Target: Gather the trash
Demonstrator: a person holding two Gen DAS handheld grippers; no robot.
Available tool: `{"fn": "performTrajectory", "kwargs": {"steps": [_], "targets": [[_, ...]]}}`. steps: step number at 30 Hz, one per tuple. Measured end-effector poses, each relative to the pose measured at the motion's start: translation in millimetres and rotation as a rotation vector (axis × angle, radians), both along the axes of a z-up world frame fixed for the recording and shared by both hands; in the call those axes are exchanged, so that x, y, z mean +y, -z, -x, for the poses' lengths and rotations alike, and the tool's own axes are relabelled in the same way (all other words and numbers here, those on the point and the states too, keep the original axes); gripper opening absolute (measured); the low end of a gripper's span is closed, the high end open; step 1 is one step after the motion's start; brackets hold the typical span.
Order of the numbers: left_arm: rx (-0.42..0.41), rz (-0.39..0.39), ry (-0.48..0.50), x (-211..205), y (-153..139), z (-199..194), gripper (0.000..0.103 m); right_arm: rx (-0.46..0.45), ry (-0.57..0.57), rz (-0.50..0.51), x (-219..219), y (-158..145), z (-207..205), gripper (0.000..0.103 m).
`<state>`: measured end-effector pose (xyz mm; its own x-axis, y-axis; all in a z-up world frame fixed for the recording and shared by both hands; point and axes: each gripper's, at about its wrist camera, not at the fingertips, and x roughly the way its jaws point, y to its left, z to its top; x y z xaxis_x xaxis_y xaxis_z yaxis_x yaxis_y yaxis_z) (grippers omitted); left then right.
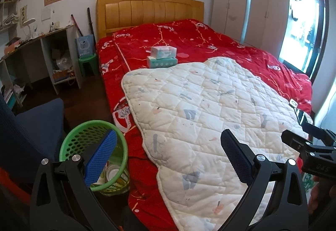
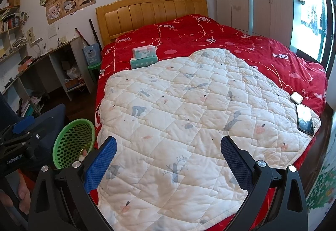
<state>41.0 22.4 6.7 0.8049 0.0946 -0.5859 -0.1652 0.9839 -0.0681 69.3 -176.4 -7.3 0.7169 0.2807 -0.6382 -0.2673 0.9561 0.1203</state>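
Two grippers: both held low at the foot of a bed, both spread wide with nothing between the fingers.

Left wrist view
Left gripper (image 1: 168,157): pointed forward over the white quilt (image 1: 210,109); its blue pads stand far apart and grip nothing.
Left-side finger (image 1: 100,157): its pad overlaps the rim of the green basket (image 1: 69,142) in this view, though whether it touches cannot be told.
Green basket: on the floor beside the bed, below and left of the fingers, just beside the red bedspread (image 1: 147,46); some pale items lie at its bottom, too unclear to name.
Tissue packs (image 1: 162,56): two stacked, well ahead of the fingers, at the quilt's far edge.
Right gripper (image 1: 310,145): seen side-on at the far right edge, level with the left one.

Right wrist view
Right gripper (image 2: 168,157): aimed along the quilt, fingers widely parted and empty.
Green basket (image 2: 63,145): left of the left-side finger, tilted open toward the camera.
Left gripper (image 2: 21,134): at the left edge, a hand (image 2: 23,195) below it around the handle.
Phone (image 2: 304,118): ahead and right of the fingers, on the quilt's corner, a small white box (image 2: 296,97) just beyond it.
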Motion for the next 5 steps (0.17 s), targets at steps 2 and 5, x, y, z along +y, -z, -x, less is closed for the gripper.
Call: {"fn": "performTrajectory", "kwargs": {"steps": [2,5], "targets": [[0.003,-0.001,0.002,0.1,1.3,-0.9,0.098,0.003,0.003,0.000,-1.4,1.7,-0.7,0.096],[0.006,-0.002,-0.002,0.8,2.7,-1.5,0.098,0.005,0.005,-0.002,-2.9,3.1,-1.2,0.096]]}}
